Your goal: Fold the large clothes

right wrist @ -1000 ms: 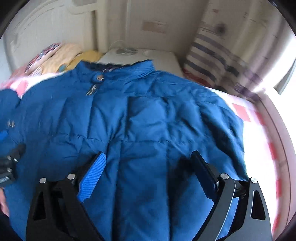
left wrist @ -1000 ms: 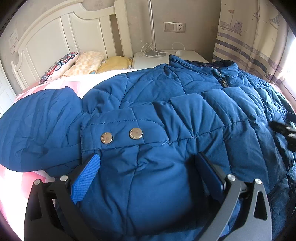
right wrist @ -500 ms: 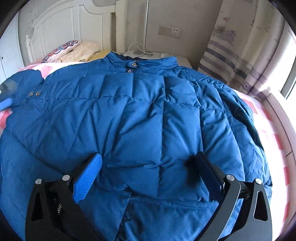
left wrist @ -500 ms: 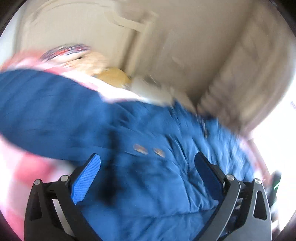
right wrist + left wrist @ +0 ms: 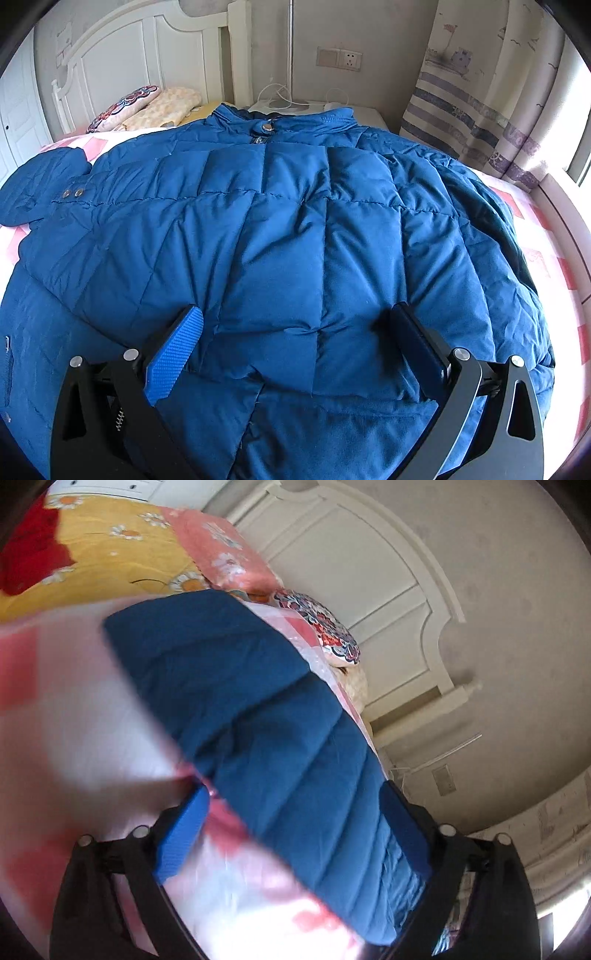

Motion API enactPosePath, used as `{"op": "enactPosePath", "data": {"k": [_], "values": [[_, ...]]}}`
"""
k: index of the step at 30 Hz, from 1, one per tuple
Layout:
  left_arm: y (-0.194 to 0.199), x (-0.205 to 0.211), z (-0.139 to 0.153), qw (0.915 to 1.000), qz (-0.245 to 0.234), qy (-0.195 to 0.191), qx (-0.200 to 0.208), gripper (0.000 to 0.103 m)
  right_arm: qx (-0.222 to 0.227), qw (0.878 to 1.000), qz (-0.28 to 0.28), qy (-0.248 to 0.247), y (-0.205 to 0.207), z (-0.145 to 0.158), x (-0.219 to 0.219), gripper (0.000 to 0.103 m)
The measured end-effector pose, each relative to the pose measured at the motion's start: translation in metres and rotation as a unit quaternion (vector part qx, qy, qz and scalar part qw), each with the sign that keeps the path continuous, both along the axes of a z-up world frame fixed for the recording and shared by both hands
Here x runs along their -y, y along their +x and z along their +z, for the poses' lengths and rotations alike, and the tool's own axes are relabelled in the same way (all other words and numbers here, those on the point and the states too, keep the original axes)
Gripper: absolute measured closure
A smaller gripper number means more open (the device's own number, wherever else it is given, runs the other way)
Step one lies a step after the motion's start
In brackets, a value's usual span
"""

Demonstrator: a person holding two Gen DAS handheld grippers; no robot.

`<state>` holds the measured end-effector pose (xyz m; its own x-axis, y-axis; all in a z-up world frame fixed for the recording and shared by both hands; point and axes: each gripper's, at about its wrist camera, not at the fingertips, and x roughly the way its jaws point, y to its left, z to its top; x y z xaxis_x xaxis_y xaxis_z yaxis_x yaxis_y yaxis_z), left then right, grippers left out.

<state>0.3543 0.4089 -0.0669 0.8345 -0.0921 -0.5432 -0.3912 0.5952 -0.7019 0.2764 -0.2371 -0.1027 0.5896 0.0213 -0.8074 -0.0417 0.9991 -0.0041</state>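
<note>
A large blue quilted jacket (image 5: pixel 295 236) lies spread flat on the bed, collar toward the headboard, its left sleeve (image 5: pixel 44 184) stretched out with two snaps. My right gripper (image 5: pixel 291 325) is open above the jacket's lower middle, holding nothing. In the tilted left wrist view the sleeve (image 5: pixel 258 716) runs diagonally over the pink checked sheet (image 5: pixel 74 709). My left gripper (image 5: pixel 291 801) is open low over the sleeve, which passes between its fingers without being clamped.
A white headboard (image 5: pixel 140 44), patterned pillows (image 5: pixel 125 107) and a white nightstand (image 5: pixel 354 110) with cables lie beyond the collar. A striped curtain (image 5: pixel 498 103) hangs at the right. A yellow and red floral quilt (image 5: pixel 96 542) is bunched past the sleeve's end.
My left gripper swung left off the jacket body and rolled, ending over the outstretched sleeve. My right gripper pulled back slightly to the jacket's lower middle. Both stayed open.
</note>
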Motion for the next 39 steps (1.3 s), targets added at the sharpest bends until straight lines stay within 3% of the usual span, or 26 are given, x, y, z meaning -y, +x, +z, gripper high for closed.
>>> {"op": "enactPosePath", "data": {"k": [1,2,3,5,8,11,13,15,18,20,23,26,28,30,31,32,34,35,36,38,39], "values": [[0.006,-0.001,-0.001,1.0,0.0,0.006,-0.007,0.031,0.0,1.0,0.0,0.001,0.0,0.0,0.0,0.006],[0.011,0.0,-0.004,0.9998,0.006,0.01,-0.019,0.053,-0.001,1.0,0.0,0.002,0.0,0.0,0.001,0.006],[0.013,-0.001,-0.006,0.9995,0.011,0.005,-0.028,0.087,-0.001,1.0,0.0,0.003,0.0,0.0,0.001,0.006],[0.006,0.0,-0.009,0.9992,0.031,-0.022,-0.015,0.097,-0.001,1.0,0.0,0.004,0.0,-0.001,0.001,0.006],[-0.009,0.046,0.03,0.997,0.031,0.054,0.046,0.098,-0.001,1.0,0.0,0.005,0.0,0.0,0.001,0.005],[-0.016,0.126,0.075,0.9864,-0.046,0.116,0.107,0.099,0.006,1.0,-0.001,0.002,-0.001,0.001,0.002,0.006],[-0.013,0.195,0.1,0.9703,-0.138,0.142,0.139,0.099,0.016,1.0,-0.007,0.004,-0.004,0.005,0.003,0.007],[-0.008,0.277,0.111,0.9469,-0.229,0.172,0.146,0.098,0.049,0.998,-0.029,0.015,-0.012,0.014,0.01,0.008],[-0.001,0.368,0.101,0.9193,-0.311,0.202,0.131,0.098,0.131,0.986,-0.106,0.019,-0.035,0.034,0.033,0.009],[0.004,0.44,0.075,0.8935,-0.366,0.239,0.101,0.098,0.144,0.978,-0.148,0.013,-0.04,0.037,0.048,0.008],[0.015,0.503,0.03,0.8678,-0.417,0.267,0.038,0.095,0.128,0.971,-0.196,0.045,-0.04,0.03,0.074,0.008],[0.018,0.537,-0.013,0.8373,-0.434,0.332,-0.013,0.087,0.097,0.968,-0.215,0.081,-0.032,0.02,0.089,0.008],[0.021,0.543,-0.017,0.8178,-0.451,0.358,-0.009,0.068,0.094,0.969,-0.213,0.086,-0.03,0.019,0.091,0.008],[0.016,0.547,-0.012,0.8007,-0.488,0.347,-0.004,0.023,0.096,0.97,-0.206,0.086,-0.031,0.019,0.089,0.008],[0.007,0.549,-0.008,0.7956,-0.497,0.346,-0.001,0.021,0.096,0.97,-0.204,0.086,-0.031,0.019,0.09,0.008],[-0.001,0.547,0.0,0.7944,-0.494,0.354,0.004,0.021,0.098,0.97,-0.203,0.087,-0.032,0.019,0.09,0.008],[-0.021,0.53,0.029,0.8024,-0.472,0.362,0.045,0.02,0.104,0.969,-0.204,0.094,-0.037,0.019,0.089,0.008],[-0.037,0.513,0.046,0.8154,-0.454,0.349,0.081,0.016,0.105,0.969,-0.204,0.097,-0.037,0.019,0.09,0.008],[-0.046,0.499,0.056,0.8271,-0.436,0.34,0.103,0.004,0.106,0.968,-0.204,0.099,-0.037,0.02,0.089,0.008],[-0.066,0.451,0.071,0.8662,-0.358,0.324,0.128,0.002,0.105,0.968,-0.202,0.103,-0.038,0.021,0.089,0.008],[-0.065,0.435,0.07,0.8773,-0.334,0.324,0.116,0.002,0.104,0.969,-0.2,0.103,-0.038,0.02,0.089,0.008]]}}
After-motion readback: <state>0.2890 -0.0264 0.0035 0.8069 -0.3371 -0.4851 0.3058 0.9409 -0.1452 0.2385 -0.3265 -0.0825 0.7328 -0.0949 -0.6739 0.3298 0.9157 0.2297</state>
